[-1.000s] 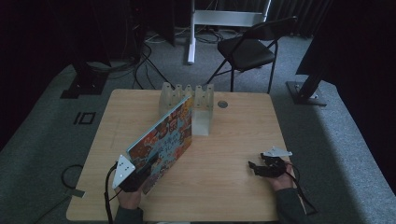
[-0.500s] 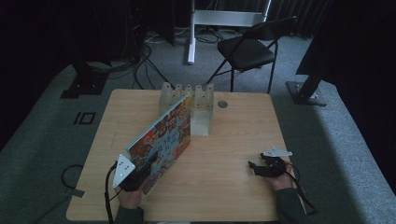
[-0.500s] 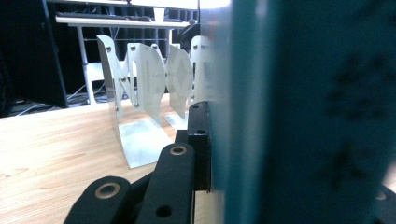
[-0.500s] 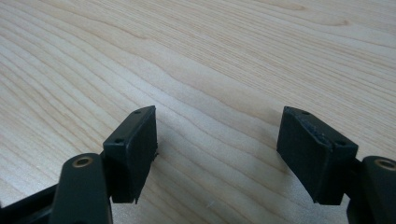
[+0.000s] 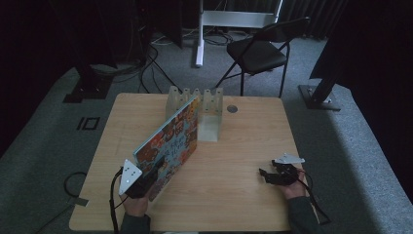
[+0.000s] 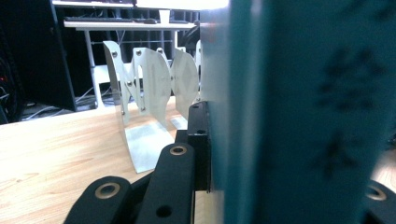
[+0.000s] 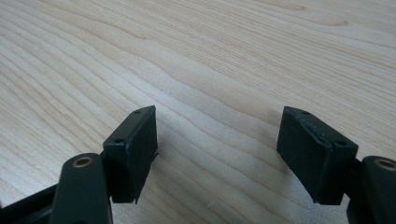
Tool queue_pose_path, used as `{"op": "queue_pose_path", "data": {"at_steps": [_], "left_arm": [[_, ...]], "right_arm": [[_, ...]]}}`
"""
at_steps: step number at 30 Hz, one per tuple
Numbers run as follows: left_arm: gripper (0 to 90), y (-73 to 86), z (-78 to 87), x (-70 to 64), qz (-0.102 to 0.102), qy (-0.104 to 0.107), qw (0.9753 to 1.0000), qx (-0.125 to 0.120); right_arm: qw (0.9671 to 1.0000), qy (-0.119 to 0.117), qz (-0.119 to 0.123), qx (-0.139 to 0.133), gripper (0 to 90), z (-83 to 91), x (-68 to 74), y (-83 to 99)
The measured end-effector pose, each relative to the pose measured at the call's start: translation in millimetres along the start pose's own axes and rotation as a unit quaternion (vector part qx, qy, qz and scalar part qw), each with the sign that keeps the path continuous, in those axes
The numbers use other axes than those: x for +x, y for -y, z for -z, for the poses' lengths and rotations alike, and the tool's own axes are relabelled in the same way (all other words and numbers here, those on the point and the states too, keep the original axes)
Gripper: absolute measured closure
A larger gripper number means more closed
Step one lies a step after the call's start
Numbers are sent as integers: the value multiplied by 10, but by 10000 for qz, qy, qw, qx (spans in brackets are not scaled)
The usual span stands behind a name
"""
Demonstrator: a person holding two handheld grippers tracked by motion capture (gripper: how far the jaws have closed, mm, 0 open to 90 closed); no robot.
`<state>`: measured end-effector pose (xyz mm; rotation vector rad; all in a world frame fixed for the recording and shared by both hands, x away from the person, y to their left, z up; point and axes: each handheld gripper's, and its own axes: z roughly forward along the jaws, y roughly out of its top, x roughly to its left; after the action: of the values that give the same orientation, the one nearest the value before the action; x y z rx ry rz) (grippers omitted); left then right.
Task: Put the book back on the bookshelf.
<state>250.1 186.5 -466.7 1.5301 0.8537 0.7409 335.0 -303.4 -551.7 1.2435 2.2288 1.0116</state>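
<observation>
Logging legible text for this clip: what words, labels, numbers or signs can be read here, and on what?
None can be read.
Book cover, high view: colourful print, too small to read.
Book spine, left gripper view: dark characters, too blurred to read.
Rack, table, left gripper, right gripper: no text seen.

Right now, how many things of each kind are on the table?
Picture book: 1
Clear book rack: 1
Tools: 2, the left tool and the right tool
Total: 4
</observation>
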Motion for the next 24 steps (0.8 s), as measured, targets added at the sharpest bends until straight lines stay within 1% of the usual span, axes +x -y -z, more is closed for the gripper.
{"op": "queue_pose_path", "data": {"at_steps": [14, 19, 21, 24], "left_arm": [[809, -77, -20, 26, 39, -77, 9999, -101], [808, -116, -49, 27, 57, -137, 9998, -156], [809, -132, -64, 28, 57, -143, 9997, -171], [809, -151, -86, 24, 6, -176, 9997, -187]], "right_arm": [[10000, 2, 3, 1, 283, 0, 1, 0], [10000, 3, 5, 0, 283, 0, 0, 0], [10000, 1, 4, -3, 283, -1, 0, 0], [10000, -1, 2, -4, 283, -1, 0, 0]]}}
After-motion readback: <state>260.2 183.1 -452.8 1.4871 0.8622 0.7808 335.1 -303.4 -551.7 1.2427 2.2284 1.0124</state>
